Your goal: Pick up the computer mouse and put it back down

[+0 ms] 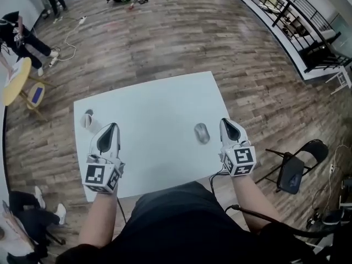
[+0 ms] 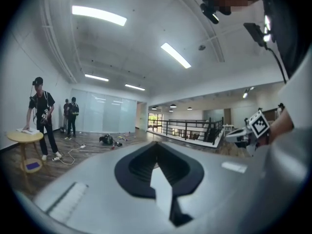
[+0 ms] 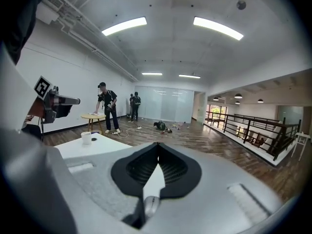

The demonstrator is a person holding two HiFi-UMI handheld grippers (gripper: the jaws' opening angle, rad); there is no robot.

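A grey computer mouse (image 1: 201,132) lies on the white table (image 1: 154,109), toward its right side. My right gripper (image 1: 224,121) hovers just right of the mouse, apart from it, with its jaws shut and nothing in them. In the right gripper view the jaws (image 3: 157,144) meet at the tips, and the mouse (image 3: 150,206) shows low down in the gap behind them. My left gripper (image 1: 113,126) hangs over the table's left part, far from the mouse. Its jaws (image 2: 156,144) are shut too and hold nothing.
A small white cup (image 1: 88,119) stands on the table beside the left gripper, also seen as the cup (image 3: 86,137). A black folding chair (image 1: 294,169) stands right of the table. A round yellow table (image 1: 16,78) and people are far left. A railing (image 1: 297,15) runs at the back right.
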